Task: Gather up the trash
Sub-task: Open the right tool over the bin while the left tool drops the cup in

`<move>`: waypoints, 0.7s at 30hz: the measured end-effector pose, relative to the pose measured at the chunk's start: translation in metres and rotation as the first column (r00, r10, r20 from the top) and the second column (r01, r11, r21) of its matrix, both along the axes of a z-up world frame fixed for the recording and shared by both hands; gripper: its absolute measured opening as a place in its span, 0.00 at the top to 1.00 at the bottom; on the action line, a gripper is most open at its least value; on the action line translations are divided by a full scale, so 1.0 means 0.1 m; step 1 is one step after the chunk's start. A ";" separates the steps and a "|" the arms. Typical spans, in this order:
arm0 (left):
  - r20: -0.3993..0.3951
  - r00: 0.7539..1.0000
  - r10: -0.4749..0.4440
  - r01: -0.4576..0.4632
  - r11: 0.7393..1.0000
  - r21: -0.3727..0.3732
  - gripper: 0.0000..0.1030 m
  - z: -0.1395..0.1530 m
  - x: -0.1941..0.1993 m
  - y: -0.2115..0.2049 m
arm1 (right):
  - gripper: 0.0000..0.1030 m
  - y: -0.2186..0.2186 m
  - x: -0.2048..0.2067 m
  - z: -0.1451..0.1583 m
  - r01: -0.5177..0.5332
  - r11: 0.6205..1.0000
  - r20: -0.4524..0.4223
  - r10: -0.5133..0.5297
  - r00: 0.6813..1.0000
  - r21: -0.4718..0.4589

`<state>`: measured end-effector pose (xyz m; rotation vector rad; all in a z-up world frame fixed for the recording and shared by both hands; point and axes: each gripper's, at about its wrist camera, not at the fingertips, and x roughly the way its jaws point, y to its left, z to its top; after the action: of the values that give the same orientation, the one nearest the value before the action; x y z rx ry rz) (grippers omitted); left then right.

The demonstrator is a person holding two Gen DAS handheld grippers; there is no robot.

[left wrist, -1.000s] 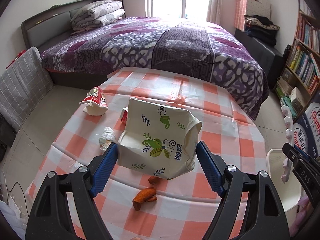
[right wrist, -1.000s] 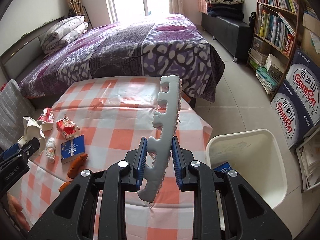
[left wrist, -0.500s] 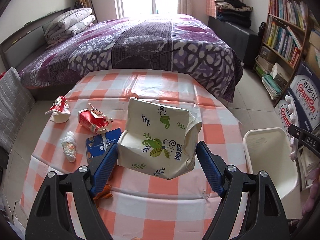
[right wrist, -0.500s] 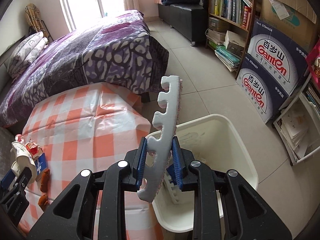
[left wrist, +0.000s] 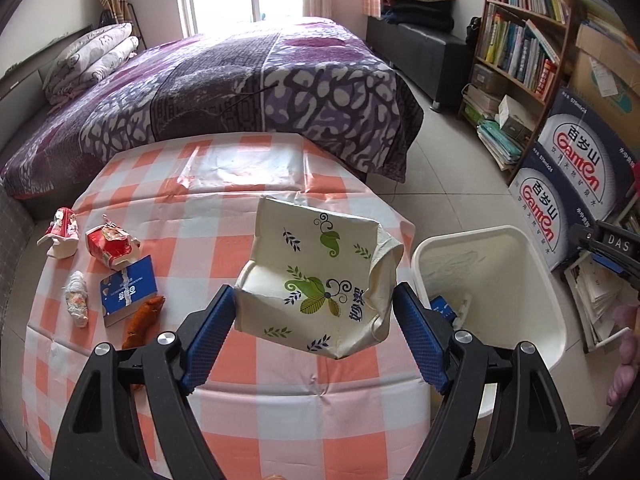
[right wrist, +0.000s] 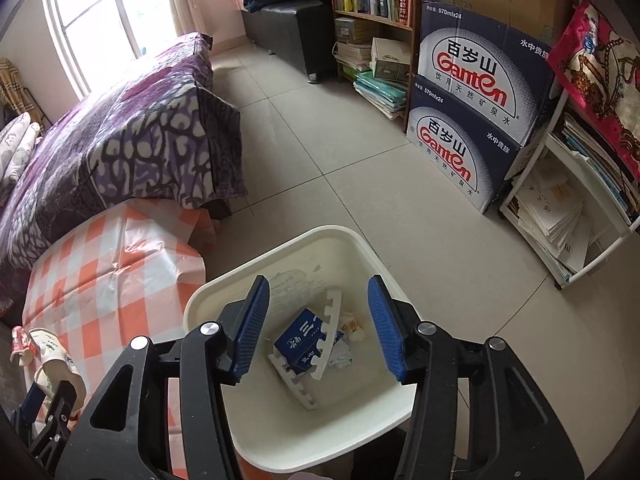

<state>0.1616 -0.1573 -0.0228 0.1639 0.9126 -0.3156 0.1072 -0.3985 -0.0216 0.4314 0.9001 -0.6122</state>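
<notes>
My left gripper [left wrist: 314, 290] is shut on a crushed paper cup [left wrist: 316, 264] with green leaf print, held over the checked table's [left wrist: 240, 400] right edge, beside the white bin [left wrist: 520, 236]. My right gripper [right wrist: 319, 282] hangs over the bin [right wrist: 280, 248] with its jaws opening and nothing between them. A white notched foam strip [right wrist: 330, 332] lies in the bin on a blue carton [right wrist: 304, 336]. Still on the table are a red crumpled cup [left wrist: 62, 232], a red wrapper [left wrist: 112, 242], a blue box [left wrist: 128, 290], an orange peel [left wrist: 144, 316] and a white wad [left wrist: 76, 298].
A purple bed [left wrist: 240, 80] stands behind the table. Bookshelves [left wrist: 516, 48] and stacked water cartons [right wrist: 472, 120] line the right wall, with a white paper rack [right wrist: 560, 220] near the bin. Tiled floor [right wrist: 340, 140] lies open between bed and shelves.
Both hands swung right, from over the table to the bin. The right gripper opened and the foam strip dropped into the bin. The left gripper kept its hold on the paper cup.
</notes>
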 end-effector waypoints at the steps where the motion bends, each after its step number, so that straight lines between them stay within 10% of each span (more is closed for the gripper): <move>1: -0.002 1.000 -0.010 0.010 1.000 -0.001 0.24 -0.01 -0.01 -0.05 | 0.45 -0.04 -0.02 0.00 0.007 1.000 0.002 -0.007 1.000 0.005; 21: -0.051 0.969 -0.244 0.237 0.965 -0.112 0.22 -0.22 -0.27 -0.90 | 0.27 -0.56 -0.34 0.06 0.109 0.984 0.085 -0.121 0.989 0.139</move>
<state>0.1347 -0.2473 -0.0448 0.1684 0.9388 -0.5963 0.0731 -0.4544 -0.0158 0.6312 0.8342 -0.6342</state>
